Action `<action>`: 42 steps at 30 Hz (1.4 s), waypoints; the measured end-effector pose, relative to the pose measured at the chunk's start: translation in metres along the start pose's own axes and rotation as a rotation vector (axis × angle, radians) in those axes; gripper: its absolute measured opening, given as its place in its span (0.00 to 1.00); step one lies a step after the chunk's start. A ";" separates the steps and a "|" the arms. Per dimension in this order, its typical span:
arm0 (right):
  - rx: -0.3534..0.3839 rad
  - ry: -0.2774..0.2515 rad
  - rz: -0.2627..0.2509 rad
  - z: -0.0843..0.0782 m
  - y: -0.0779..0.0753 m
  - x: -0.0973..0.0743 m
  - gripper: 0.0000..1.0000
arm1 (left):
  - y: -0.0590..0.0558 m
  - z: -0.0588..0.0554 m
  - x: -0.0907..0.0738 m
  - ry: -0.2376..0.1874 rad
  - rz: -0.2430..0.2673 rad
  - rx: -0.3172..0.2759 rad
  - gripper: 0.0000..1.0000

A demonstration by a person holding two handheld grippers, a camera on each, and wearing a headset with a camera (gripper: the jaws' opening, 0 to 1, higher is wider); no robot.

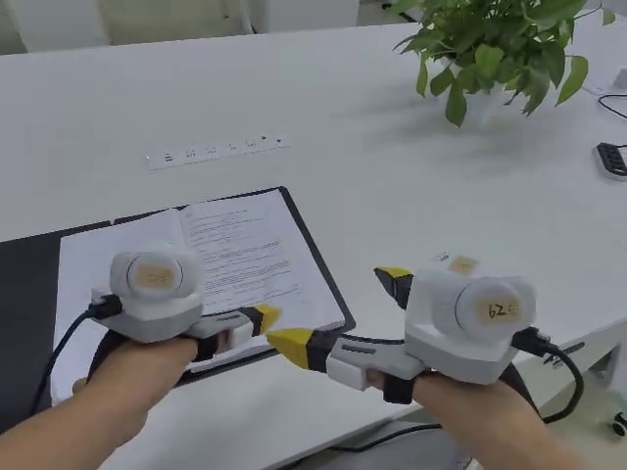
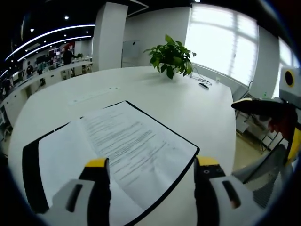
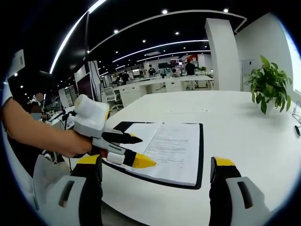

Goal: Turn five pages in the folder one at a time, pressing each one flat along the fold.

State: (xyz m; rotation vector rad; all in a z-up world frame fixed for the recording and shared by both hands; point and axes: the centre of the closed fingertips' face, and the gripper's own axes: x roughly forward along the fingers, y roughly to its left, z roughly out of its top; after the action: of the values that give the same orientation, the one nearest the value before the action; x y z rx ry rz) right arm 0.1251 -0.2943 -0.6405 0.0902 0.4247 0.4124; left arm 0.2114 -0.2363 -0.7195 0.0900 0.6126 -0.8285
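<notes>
The black folder (image 1: 245, 250) lies open on the white table (image 1: 411, 176), printed pages flat. My left gripper (image 2: 151, 165) and right gripper (image 3: 156, 161) have jaws released, empty. The right gripper view shows me the left one side-on at the folder's near edge.

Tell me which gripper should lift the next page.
Right, probably. The right gripper is open just off the outer edge of the right-hand page, where the sheet is free to lift. The left gripper hangs over that page's near edge, better placed for pressing.

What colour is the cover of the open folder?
The folder cover is black; the left gripper view shows it best.
</notes>
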 end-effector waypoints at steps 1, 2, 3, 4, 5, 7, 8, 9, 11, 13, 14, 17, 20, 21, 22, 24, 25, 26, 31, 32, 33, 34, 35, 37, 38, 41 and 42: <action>0.000 0.001 0.001 0.000 0.000 0.000 0.95 | -0.001 0.000 0.003 -0.004 -0.002 -0.001 0.72; 0.000 0.002 0.001 -0.001 0.000 0.000 0.95 | -0.002 0.000 0.005 -0.004 -0.004 0.002 0.71; 0.001 0.004 -0.001 -0.002 -0.001 0.000 0.95 | -0.003 0.000 0.010 -0.007 -0.005 0.007 0.71; 0.004 0.004 0.000 -0.002 -0.001 0.000 0.95 | -0.005 0.001 0.013 -0.009 -0.008 0.013 0.70; 0.007 0.002 0.000 -0.002 -0.001 -0.001 0.95 | -0.007 0.000 0.015 -0.007 -0.009 0.014 0.70; 0.011 0.006 -0.002 -0.003 -0.003 -0.001 0.95 | -0.006 -0.001 0.023 -0.005 -0.010 0.011 0.69; 0.011 0.005 -0.002 -0.004 -0.003 -0.001 0.95 | -0.007 -0.002 0.025 -0.004 -0.012 0.012 0.69; 0.010 0.004 -0.004 -0.004 -0.003 -0.001 0.95 | -0.009 -0.003 0.028 -0.001 -0.012 0.016 0.69; 0.014 0.006 0.000 -0.005 -0.003 0.000 0.95 | -0.012 -0.005 0.032 0.000 -0.016 0.022 0.68; 0.012 0.006 -0.002 -0.005 -0.004 0.000 0.94 | -0.015 -0.007 0.036 0.000 -0.015 0.033 0.66; 0.012 0.008 -0.002 -0.006 -0.005 0.000 0.94 | -0.015 -0.009 0.038 0.001 -0.015 0.039 0.66; 0.017 0.008 -0.002 -0.007 -0.006 0.000 0.94 | -0.015 -0.012 0.043 0.001 -0.005 0.060 0.65; 0.022 0.012 -0.001 -0.008 -0.006 0.001 0.94 | -0.015 -0.014 0.051 -0.002 0.002 0.062 0.63; 0.025 0.014 -0.001 -0.009 -0.007 0.001 0.93 | -0.015 -0.014 0.054 -0.006 0.005 0.065 0.62; 0.026 0.015 -0.001 -0.009 -0.007 0.001 0.93 | -0.015 -0.013 0.056 -0.013 0.009 0.066 0.61; 0.026 0.015 -0.002 -0.010 -0.008 0.001 0.93 | -0.016 -0.015 0.061 -0.014 0.014 0.073 0.60; 0.029 0.016 -0.002 -0.010 -0.008 0.001 0.93 | -0.016 -0.016 0.063 -0.012 0.017 0.073 0.60; 0.030 0.016 -0.003 -0.010 -0.009 0.001 0.93 | -0.017 -0.017 0.065 -0.009 0.018 0.069 0.59; 0.035 0.013 -0.007 -0.009 -0.011 0.000 0.93 | -0.019 -0.026 0.071 0.010 0.035 0.054 0.59; 0.037 0.015 -0.007 -0.010 -0.011 -0.001 0.93 | -0.018 -0.028 0.071 0.010 0.044 0.059 0.59; 0.038 0.014 -0.007 -0.010 -0.012 -0.001 0.93 | -0.018 -0.028 0.072 0.006 0.050 0.068 0.59; 0.040 0.013 -0.007 -0.009 -0.012 -0.001 0.93 | -0.019 -0.029 0.072 0.004 0.055 0.072 0.59; 0.040 0.013 -0.008 -0.009 -0.012 -0.001 0.93 | -0.019 -0.030 0.072 0.001 0.061 0.078 0.58; 0.041 0.013 -0.008 -0.010 -0.012 -0.001 0.93 | -0.017 -0.030 0.072 -0.010 0.074 0.087 0.57; 0.043 0.014 -0.007 -0.010 -0.012 -0.001 0.93 | -0.017 -0.031 0.073 -0.016 0.077 0.085 0.56; 0.043 0.017 -0.006 -0.012 -0.012 -0.001 0.92 | -0.016 -0.031 0.072 -0.044 0.088 0.095 0.55; 0.044 0.017 -0.006 -0.012 -0.012 -0.001 0.92 | -0.016 -0.031 0.072 -0.050 0.089 0.095 0.55</action>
State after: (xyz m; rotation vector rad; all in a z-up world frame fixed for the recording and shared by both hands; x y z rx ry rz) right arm 0.1237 -0.3054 -0.6528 0.1279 0.4507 0.3980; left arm 0.2221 -0.2848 -0.7818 0.1808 0.5186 -0.7710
